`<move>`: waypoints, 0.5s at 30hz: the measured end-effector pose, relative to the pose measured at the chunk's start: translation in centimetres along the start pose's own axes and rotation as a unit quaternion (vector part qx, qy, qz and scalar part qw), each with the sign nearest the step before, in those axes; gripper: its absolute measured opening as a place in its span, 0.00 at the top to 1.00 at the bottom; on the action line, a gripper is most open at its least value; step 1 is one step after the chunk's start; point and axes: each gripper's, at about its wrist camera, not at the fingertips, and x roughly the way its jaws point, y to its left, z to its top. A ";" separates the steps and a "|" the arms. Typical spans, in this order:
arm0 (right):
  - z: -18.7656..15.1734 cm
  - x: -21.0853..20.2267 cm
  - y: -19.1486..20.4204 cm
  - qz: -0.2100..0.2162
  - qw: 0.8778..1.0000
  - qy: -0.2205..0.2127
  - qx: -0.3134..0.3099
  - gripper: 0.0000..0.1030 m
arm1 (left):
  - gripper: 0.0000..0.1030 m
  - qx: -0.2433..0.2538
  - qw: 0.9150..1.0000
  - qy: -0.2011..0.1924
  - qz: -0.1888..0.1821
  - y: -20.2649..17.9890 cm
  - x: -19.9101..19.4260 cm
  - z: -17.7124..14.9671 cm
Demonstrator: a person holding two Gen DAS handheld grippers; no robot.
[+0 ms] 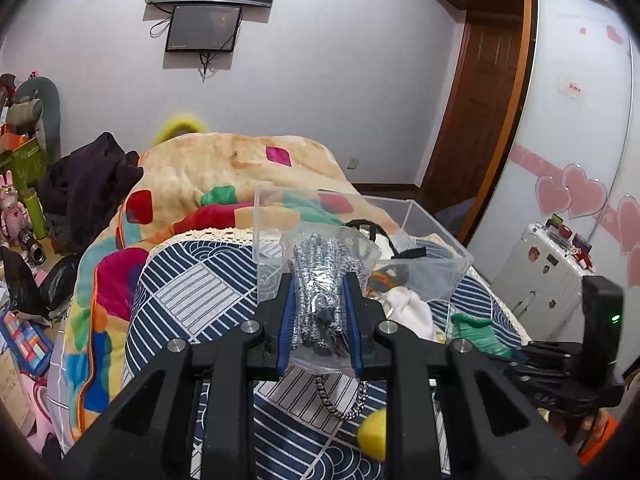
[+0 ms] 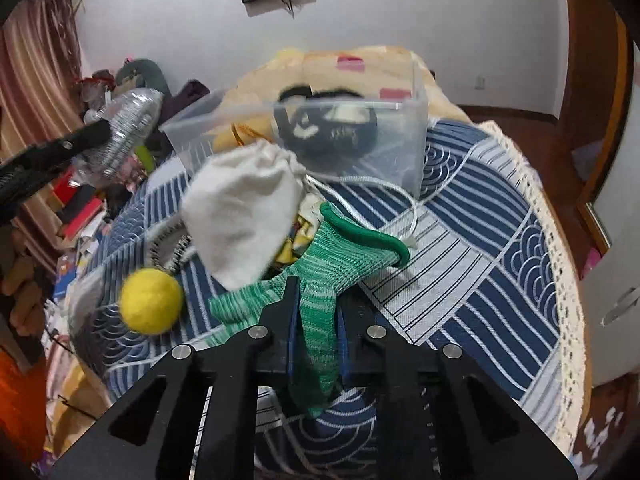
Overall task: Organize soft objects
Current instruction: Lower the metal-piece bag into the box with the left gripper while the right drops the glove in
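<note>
Now my left gripper (image 1: pixel 320 312) pinches a clear bag of silvery mesh (image 1: pixel 326 276) before the clear box (image 1: pixel 424 220). My right gripper (image 2: pixel 316 320) clamps a green knit glove (image 2: pixel 340 264), draped over the blue-striped cloth (image 2: pixel 480 240).

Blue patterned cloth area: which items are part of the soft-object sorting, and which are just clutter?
Job:
left gripper shut on silver bagged item
right gripper shut on green glove
clear bin
white pouch
yellow ball

Lying about:
wall screens
white suitcase
dark clothes pile
</note>
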 end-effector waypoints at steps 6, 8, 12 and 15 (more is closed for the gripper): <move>3.0 -3.1 -0.4 0.012 0.998 -0.062 -0.002 0.88 | 0.78 0.002 1.000 -0.019 0.006 0.0 0.0 1.3; 4.3 -3.9 -0.4 0.007 0.997 -0.082 -0.007 0.88 | 0.78 0.004 1.000 -0.023 0.010 -0.2 0.3 1.8; 6.7 -4.5 -0.4 -0.005 0.993 -0.115 -0.009 0.88 | 0.78 0.010 0.999 -0.030 0.015 -0.3 1.2 2.9; 8.4 -4.3 -0.5 -0.017 0.991 -0.129 -0.007 0.88 | 0.78 0.014 0.999 -0.031 0.020 -0.3 2.3 3.8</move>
